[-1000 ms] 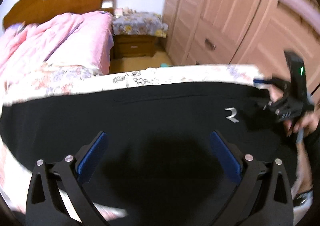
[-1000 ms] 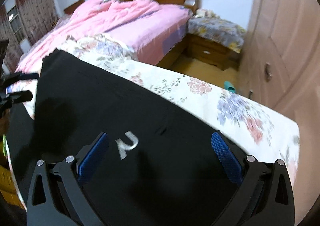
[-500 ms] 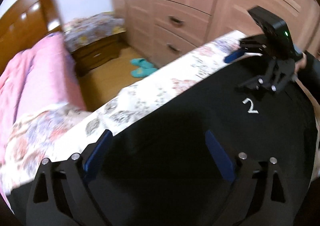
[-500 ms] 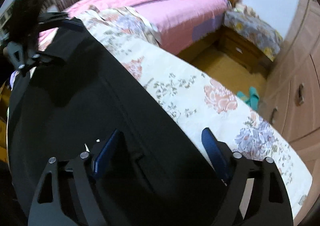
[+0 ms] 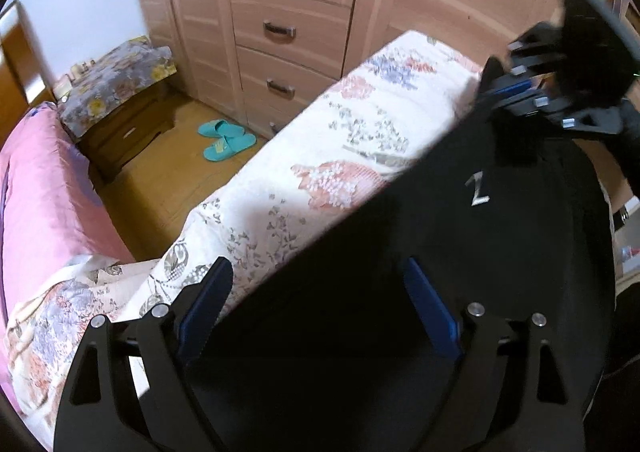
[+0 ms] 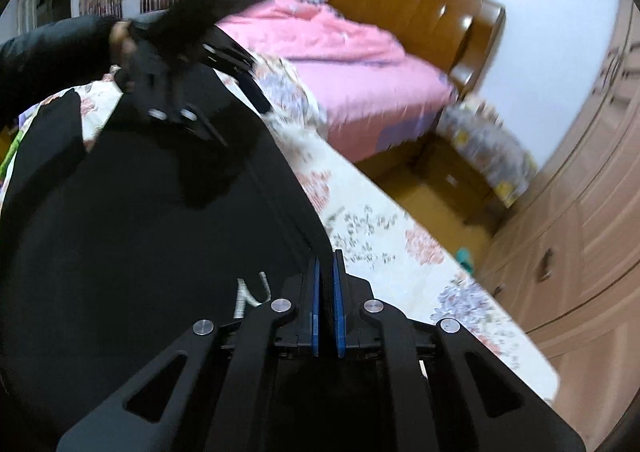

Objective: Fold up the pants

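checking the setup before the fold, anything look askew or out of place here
Nothing stands out. The black pants lie flat on the floral sheet, their far edge straight, no bunching visible. The slippers sit paired on the floor by the drawers.

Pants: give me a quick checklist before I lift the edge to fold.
1. Right gripper shut on pants edge: ok.
2. Left gripper gripping pants: not ok, jaws wide, closing, pads not yet pressing.
3. Pants edge between left fingers: ok.
4. Pants flat on floral sheet: ok where visible.
5. Far leg ends aligned: cannot tell.
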The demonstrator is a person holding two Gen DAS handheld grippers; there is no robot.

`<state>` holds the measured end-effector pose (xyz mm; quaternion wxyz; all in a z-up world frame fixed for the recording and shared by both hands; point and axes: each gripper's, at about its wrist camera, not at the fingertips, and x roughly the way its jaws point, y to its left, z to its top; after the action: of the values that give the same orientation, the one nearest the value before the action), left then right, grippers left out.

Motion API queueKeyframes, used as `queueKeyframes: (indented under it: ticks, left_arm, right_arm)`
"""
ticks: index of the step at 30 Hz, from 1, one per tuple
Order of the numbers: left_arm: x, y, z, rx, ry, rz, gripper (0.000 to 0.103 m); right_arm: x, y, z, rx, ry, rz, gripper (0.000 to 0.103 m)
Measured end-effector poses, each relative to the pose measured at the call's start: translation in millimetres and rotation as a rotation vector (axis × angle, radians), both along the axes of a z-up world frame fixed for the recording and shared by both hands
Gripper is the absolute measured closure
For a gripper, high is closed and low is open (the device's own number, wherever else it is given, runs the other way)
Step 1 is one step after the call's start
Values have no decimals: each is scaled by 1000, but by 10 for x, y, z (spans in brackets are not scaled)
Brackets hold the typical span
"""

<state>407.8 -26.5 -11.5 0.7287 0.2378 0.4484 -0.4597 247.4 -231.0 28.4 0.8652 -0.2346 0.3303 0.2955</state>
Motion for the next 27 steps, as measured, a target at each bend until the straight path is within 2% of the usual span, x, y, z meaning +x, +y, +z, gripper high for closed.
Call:
queueKeyframes:
  ticks: [3, 4, 5, 6, 7, 8, 11, 14, 18, 22, 25, 27]
  left_arm:
    - [58, 34, -84, -8, 65, -4, 17]
    - [44, 55, -90, -17, 75, 0, 28]
    - [-2, 94, -68, -42, 84, 1, 49]
    - [-61, 140, -28, -62, 83, 2, 57]
    - [-123, 173, 17, -71, 66, 8, 74]
    - [-228, 208, 94, -74, 26, 18, 81]
    - [-623, 246, 358, -49, -121, 41, 87]
    - [-1163, 258, 648, -3, -283, 46, 89]
    - [-2006, 358, 969, 14, -441, 57, 89]
    - [-2880, 456, 1035, 13, -524, 83, 90]
    - [-3474, 511, 886, 19, -543, 105, 90]
    - [-3780, 488, 643, 42, -513, 125, 90]
  right_arm:
    - [-224, 58, 114, 1, -43, -8, 93]
    - [-278, 46, 130, -1, -50, -15, 94]
    - [-307, 60, 134, -7, -54, -26, 93]
    - [-304, 65, 128, -12, -53, -34, 93]
    - [-317, 83, 124, -16, -54, -47, 93]
    - [-342, 90, 126, -15, -52, -58, 93]
    - [-471, 79, 178, -1, -70, -85, 93]
    - [-724, 99, 336, 35, -112, -98, 93]
    - [-1367, 173, 540, 67, -177, -93, 93]
    - [-2133, 245, 488, 118, -193, -92, 93]
    - [-2613, 292, 262, 152, -147, -114, 93]
    - [-2829, 292, 61, 184, -90, -139, 93]
